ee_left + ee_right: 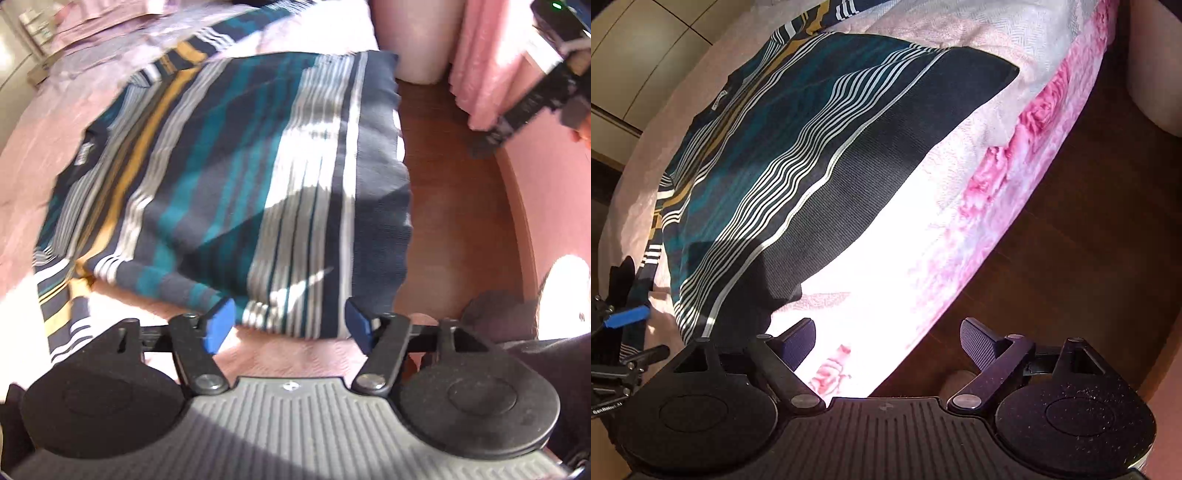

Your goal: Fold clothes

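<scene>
Striped sweater (229, 177) lies flat on the bed (923, 229), hem toward the bed's edge, sides apparently folded in. Left gripper (290, 325), spread wide, straddles the hem; right gripper (888, 341), spread wide, hangs empty beside the hem. Any next fold calls for pinching both hem corners.

Bright sun falls on the bed (871, 258), glaring white at 6 o'clock. The striped sweater (236, 177) looks blurry in the left view. Dark shadows cross it. Edges curve.
</scene>
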Tool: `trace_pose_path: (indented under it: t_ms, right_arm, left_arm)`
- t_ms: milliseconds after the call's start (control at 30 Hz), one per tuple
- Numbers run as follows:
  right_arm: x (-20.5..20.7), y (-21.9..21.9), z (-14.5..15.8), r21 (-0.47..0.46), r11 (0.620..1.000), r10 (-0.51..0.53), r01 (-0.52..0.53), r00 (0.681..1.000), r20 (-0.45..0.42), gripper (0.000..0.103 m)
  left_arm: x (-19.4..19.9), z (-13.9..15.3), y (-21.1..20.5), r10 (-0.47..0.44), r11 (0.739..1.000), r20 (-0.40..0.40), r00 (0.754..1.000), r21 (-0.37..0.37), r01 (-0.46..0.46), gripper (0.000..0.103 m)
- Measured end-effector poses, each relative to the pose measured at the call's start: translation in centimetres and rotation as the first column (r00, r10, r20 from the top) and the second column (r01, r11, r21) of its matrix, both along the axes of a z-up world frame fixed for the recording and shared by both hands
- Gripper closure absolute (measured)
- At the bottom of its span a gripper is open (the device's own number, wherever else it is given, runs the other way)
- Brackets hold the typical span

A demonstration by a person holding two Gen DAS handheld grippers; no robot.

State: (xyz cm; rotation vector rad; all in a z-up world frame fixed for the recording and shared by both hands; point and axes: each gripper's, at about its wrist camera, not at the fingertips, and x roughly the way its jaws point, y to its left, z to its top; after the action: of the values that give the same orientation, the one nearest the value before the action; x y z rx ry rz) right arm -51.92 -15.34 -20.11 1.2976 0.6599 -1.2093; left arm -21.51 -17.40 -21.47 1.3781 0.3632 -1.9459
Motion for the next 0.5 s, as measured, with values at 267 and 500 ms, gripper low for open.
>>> trace_pose_path:
  t_ms: [267, 500]
  right_arm:
    - [8.0, 1.8, 10.2, -0.123, 0.934, 0.290, -0.336, 0.912, -0.291, 0.008]
    - [17.5, 4.9, 13.6, -0.165, 0.841, 0.399, -0.516, 0.796, -0.454, 0.001]
  left_arm:
    - [7.0, 4.8, 1.7, 0.175, 0.983, -0.065, 0.982, -0.052, -0.179, 0.016]
    - [14.3, 6.6, 5.7, 0.242, 0.966, -0.068, 0.968, -0.075, -0.247, 0.013]
